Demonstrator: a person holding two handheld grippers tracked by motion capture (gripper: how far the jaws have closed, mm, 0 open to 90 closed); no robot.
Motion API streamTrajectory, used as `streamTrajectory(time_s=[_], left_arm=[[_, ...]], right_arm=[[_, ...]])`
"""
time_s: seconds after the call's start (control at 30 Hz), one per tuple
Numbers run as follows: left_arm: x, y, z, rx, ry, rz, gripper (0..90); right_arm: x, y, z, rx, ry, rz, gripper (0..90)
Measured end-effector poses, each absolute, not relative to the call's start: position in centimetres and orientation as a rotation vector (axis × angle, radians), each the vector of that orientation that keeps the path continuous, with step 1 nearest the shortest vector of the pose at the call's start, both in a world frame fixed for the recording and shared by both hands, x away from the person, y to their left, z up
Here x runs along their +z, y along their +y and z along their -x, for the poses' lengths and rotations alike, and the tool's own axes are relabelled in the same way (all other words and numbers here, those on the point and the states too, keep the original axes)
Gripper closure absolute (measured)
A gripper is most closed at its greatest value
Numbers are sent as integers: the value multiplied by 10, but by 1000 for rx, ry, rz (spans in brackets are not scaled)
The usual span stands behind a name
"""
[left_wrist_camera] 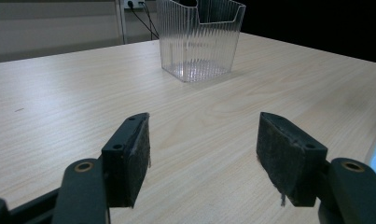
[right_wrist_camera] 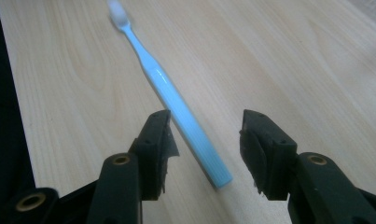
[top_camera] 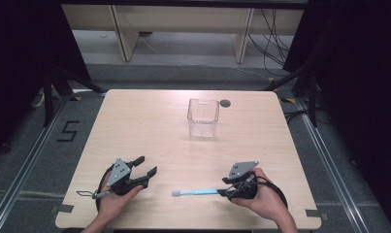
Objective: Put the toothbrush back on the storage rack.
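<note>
A light blue toothbrush (top_camera: 197,191) with a white head lies flat near the front edge of the wooden table (top_camera: 149,126). In the right gripper view the toothbrush (right_wrist_camera: 176,100) runs away from me, and its handle end rests on the table between the jaws. My right gripper (right_wrist_camera: 205,144) is open around that handle end, jaws apart from it; in the high view this right gripper (top_camera: 226,191) sits at the handle end. A clear ribbed plastic bin (top_camera: 203,117) stands upright toward the back of the table. My left gripper (top_camera: 147,166) is open and holds nothing, aimed at the bin (left_wrist_camera: 199,37).
A small dark round grommet (top_camera: 225,103) sits in the table behind the bin. Pale wooden furniture legs and cables stand on the floor beyond the table. Black curtains hang on both sides.
</note>
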State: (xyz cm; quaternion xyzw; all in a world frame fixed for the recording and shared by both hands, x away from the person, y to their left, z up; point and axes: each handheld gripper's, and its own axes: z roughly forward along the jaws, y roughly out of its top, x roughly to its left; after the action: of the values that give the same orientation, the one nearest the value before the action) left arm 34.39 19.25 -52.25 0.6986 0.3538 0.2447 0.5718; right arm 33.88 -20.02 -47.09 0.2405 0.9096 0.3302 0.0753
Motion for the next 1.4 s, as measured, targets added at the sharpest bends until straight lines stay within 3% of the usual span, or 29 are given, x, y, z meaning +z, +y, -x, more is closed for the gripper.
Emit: streamTrajectory(time_s=[0.57, 0.97, 1.4], left_arm=[[-522, 192, -344, 568, 834, -1639, 350], [-522, 193, -344, 566, 833, -1640, 348], [-522, 193, -344, 564, 831, -1642, 344]], right_arm=[[-454, -197, -352, 935, 2736, -697, 572], [-442, -172, -369, 589, 2944, -432, 563], [-458, -136, -375, 266, 3081, -152, 598]])
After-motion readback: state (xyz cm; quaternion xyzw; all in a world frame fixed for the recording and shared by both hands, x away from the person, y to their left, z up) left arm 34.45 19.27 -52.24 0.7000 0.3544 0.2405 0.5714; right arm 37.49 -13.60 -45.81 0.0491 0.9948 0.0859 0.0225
